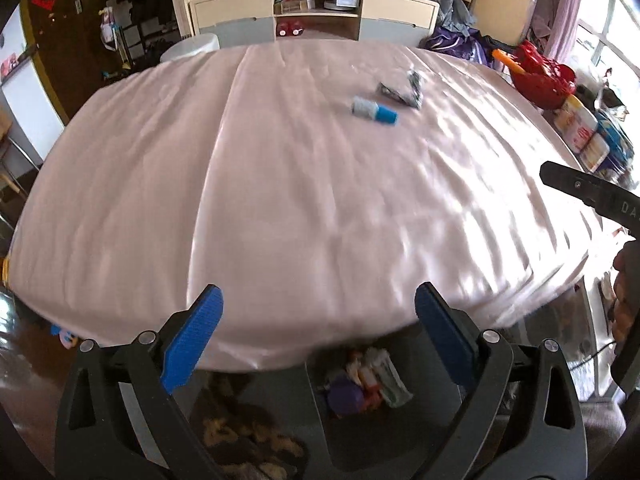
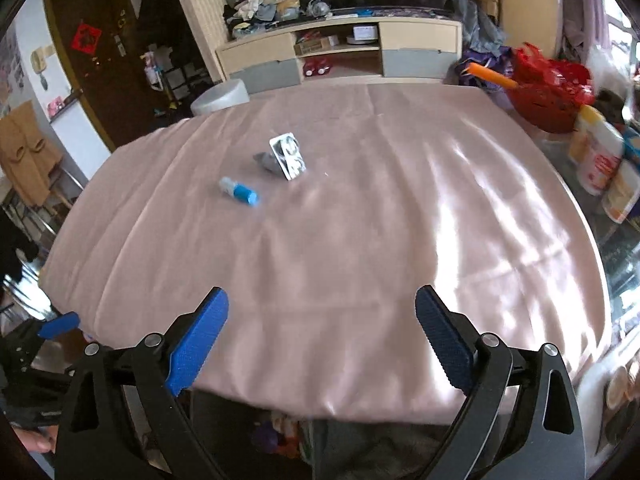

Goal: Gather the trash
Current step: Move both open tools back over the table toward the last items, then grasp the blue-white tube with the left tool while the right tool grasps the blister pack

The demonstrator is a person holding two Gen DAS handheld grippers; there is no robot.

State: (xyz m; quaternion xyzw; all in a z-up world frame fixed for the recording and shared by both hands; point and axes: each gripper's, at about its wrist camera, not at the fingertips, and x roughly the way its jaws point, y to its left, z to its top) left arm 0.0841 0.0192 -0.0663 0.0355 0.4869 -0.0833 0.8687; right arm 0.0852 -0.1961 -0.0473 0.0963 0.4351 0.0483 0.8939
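Observation:
A small blue and grey bottle (image 1: 374, 111) lies on the pink tablecloth (image 1: 280, 184), with a crumpled silver blister pack (image 1: 406, 90) just behind it. Both also show in the right wrist view, the bottle (image 2: 239, 191) and the blister pack (image 2: 287, 156). My left gripper (image 1: 318, 320) is open and empty at the table's near edge, above a dark bin (image 1: 320, 436) that holds several pieces of trash (image 1: 366, 380). My right gripper (image 2: 322, 320) is open and empty over the near edge, well short of both items.
A cream and grey cabinet (image 2: 340, 52) stands beyond the table. A red basket (image 2: 548, 92) and white canisters (image 2: 600, 160) sit at the right edge. The right gripper's body (image 1: 592, 196) shows at the right in the left wrist view.

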